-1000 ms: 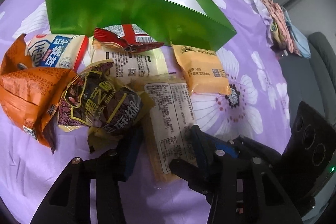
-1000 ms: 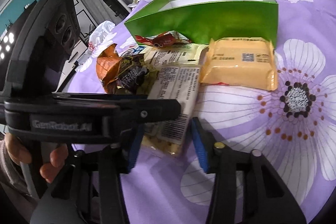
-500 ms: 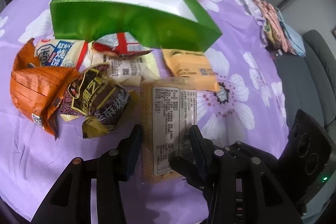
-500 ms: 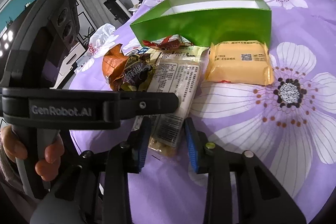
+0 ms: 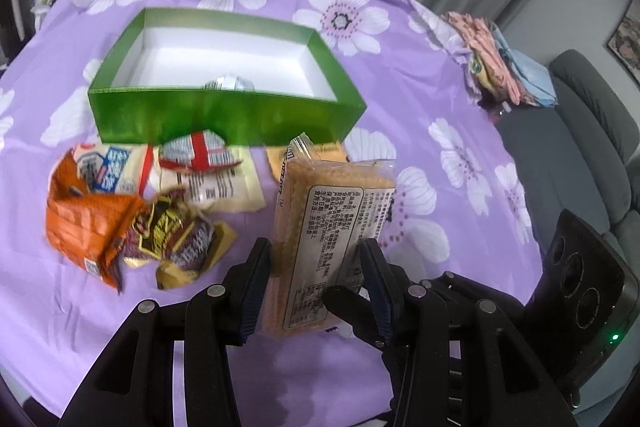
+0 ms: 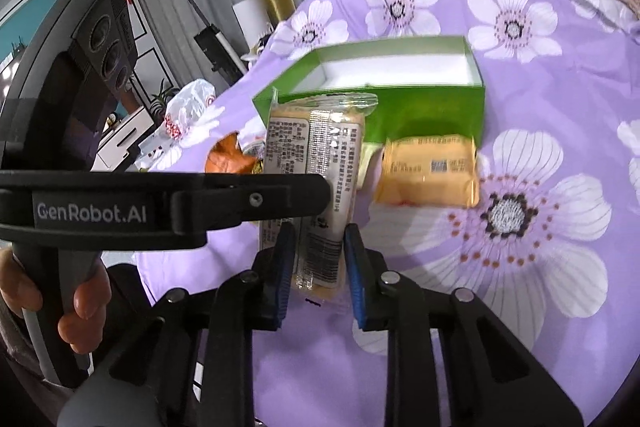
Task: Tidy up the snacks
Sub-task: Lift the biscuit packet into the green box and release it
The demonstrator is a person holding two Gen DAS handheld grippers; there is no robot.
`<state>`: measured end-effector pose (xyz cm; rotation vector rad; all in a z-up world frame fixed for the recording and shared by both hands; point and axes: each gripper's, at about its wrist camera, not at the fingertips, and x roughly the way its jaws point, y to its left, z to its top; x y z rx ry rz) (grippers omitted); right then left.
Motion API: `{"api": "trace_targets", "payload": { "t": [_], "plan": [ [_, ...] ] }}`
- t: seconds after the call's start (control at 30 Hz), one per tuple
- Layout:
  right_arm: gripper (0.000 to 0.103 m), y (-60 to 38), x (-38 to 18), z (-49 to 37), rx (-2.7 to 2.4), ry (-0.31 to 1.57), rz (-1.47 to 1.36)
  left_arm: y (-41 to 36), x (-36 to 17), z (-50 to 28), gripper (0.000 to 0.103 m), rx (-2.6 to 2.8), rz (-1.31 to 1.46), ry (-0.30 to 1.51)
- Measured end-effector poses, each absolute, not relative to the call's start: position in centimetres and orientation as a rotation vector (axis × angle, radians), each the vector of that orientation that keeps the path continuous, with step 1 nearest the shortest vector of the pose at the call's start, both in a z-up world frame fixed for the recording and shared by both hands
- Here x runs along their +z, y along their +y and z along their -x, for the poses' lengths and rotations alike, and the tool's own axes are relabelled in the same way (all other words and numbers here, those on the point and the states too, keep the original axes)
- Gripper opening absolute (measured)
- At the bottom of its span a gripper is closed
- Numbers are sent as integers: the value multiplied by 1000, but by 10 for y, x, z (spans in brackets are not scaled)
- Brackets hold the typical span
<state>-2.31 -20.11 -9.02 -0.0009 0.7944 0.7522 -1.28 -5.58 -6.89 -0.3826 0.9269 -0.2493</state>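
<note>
Here, both grippers hold one long clear-wrapped cracker pack [image 5: 320, 227], lifted off the purple flowered cloth [image 5: 420, 99]. The left gripper [image 5: 316, 283] pinches its sides. The right gripper [image 6: 318, 259] is closing its jaws on the near end of the same pack.

Just behind stands the open green cardboard box [image 5: 224, 115], white inside, with something silver in it that is hard to make out. An orange crinkly bag [image 5: 84, 223], a dark brown wrapper [image 5: 172, 239] and a red-and-white packet [image 5: 200, 155] lie to the left. A flat yellow packet [image 6: 430, 171] lies right before the box wall. The cloth on the right is bare. The held pack hides part of the pile.
</note>
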Motion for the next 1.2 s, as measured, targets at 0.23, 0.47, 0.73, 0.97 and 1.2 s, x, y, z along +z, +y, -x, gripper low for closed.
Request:
{"api": "trace_targets", "payload": {
  "t": [0.23,0.47,0.73,0.97,1.2],
  "plan": [
    [25,-195,-65,9,746,717,6,-49,-43,0,46,-255,377,872],
    [25,-182,-38,-18,755,641,28,-32,-13,-28,46,-245,365,801],
    [25,-156,-18,-64,762,584,53,-5,-1,-75,46,-233,371,774],
    [25,-131,-27,-105,775,615,63,15,-19,-116,46,-192,389,812],
    [30,-113,-54,-134,770,682,57,22,-48,-141,46,-150,400,876]
  ]
}}
